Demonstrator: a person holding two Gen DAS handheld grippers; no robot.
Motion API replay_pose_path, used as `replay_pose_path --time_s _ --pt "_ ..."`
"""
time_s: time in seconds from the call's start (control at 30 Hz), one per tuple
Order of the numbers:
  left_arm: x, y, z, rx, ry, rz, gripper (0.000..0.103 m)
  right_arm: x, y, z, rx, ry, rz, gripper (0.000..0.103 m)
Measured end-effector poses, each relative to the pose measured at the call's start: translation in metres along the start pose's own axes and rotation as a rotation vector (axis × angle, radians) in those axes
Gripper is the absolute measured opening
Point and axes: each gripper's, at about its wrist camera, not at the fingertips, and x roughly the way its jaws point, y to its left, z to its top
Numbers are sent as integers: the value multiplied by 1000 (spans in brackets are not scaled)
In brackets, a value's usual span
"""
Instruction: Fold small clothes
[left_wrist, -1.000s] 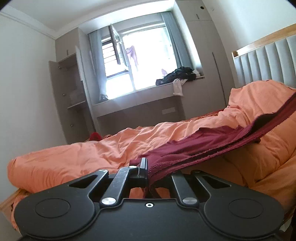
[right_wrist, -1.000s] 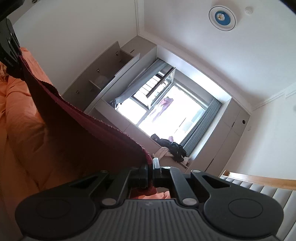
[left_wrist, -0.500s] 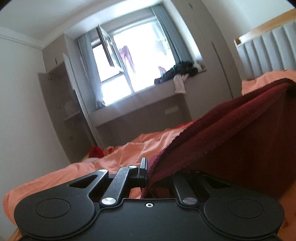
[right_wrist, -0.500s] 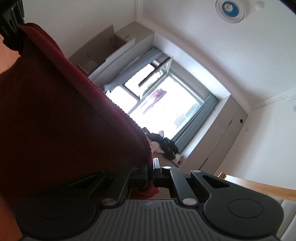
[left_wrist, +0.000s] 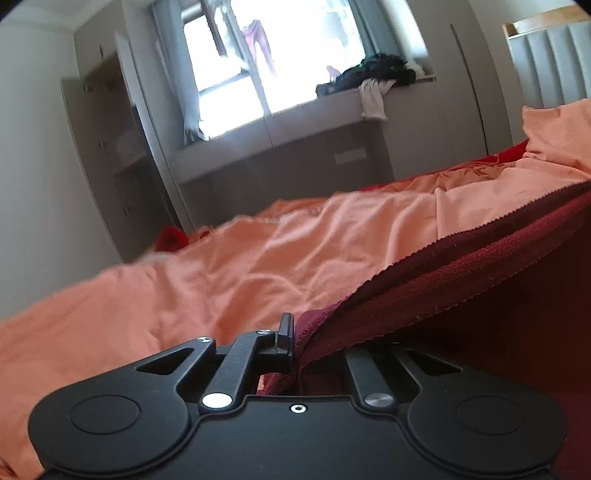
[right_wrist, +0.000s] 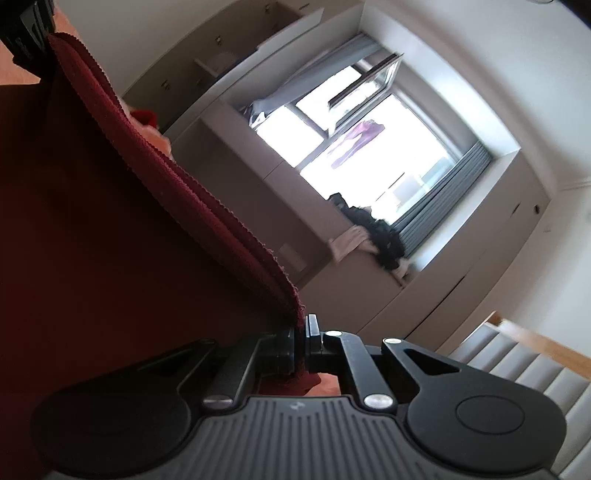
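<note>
A bedroom in a home — a bed spread with a rumpled orange duvet (left_wrist: 280, 258) fills the foreground, with a grey padded headboard (left_wrist: 550, 62) trimmed in wood at its end. Pale built-in wardrobes (left_wrist: 99, 147) line the walls around a bright window (left_wrist: 280, 59) with grey curtains (right_wrist: 443, 199). Clothes lie heaped on the window ledge (left_wrist: 373, 74) — and a purple garment (right_wrist: 354, 144) hangs outside the glass.

Left tongs (left_wrist: 291, 341): matte black housing, two round caps, silver pivot screws, one small hex screw at centre. Right tongs (right_wrist: 301, 341): same black linkage, but ribbed grey cover, lower frame.
</note>
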Motion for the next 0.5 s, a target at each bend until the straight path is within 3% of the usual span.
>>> replay_pose_path --time_s 0.13,0.3,0.43,0.5 --pt "35 3 -11 -10 92 -27 14 25 12 -5 9 37 48 6" --pt "48 19 -18 -117 139 -39 43 35 10 -12 73 80 118 17" --pt "46 35 -24 -209 148 -11 69 33 -5 -19 131 106 151 64" --pt "42 40 -28 -241 149 4 78 31 -15 -22 171 117 172 71"
